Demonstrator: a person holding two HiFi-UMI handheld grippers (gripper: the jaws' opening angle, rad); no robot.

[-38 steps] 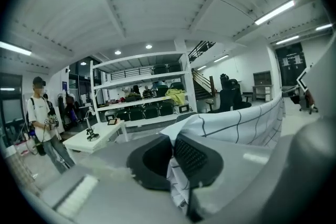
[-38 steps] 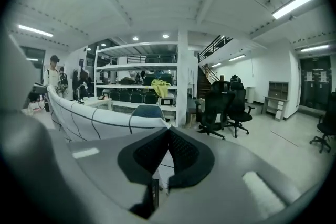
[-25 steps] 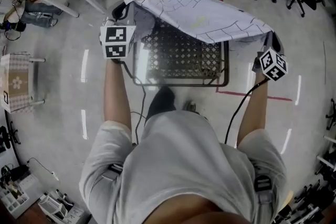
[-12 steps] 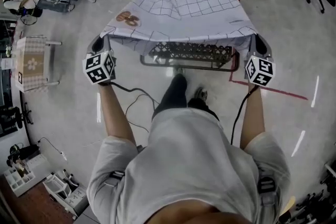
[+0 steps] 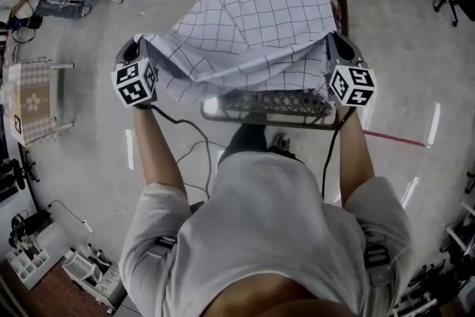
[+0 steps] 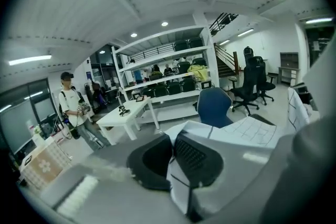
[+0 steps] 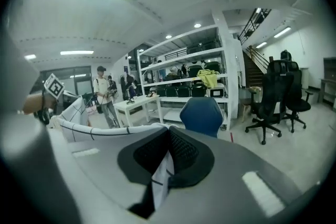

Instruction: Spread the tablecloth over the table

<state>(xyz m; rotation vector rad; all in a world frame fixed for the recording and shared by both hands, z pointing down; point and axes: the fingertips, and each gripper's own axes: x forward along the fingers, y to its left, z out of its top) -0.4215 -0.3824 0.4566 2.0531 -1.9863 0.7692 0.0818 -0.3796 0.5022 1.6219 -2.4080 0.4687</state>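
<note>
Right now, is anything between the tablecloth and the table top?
Nothing visible. The left tool and right tool are each shut on the tablecloth, bunched over the table; its bare near mesh strip carries nothing.

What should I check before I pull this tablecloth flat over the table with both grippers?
1. Left gripper grip: ok, its jaws are closed on an edge of the tablecloth.
2. Right gripper grip: ok, cloth is pinched between its jaws.
3. Cloth lying flat: not ok, it is bunched and folded, mostly toward the left side.
4. Table fully covered: not ok, the mesh top shows bare along the near edge.
5. Far edge hanging evenly: cannot tell, the raised cloth hides it.
</note>
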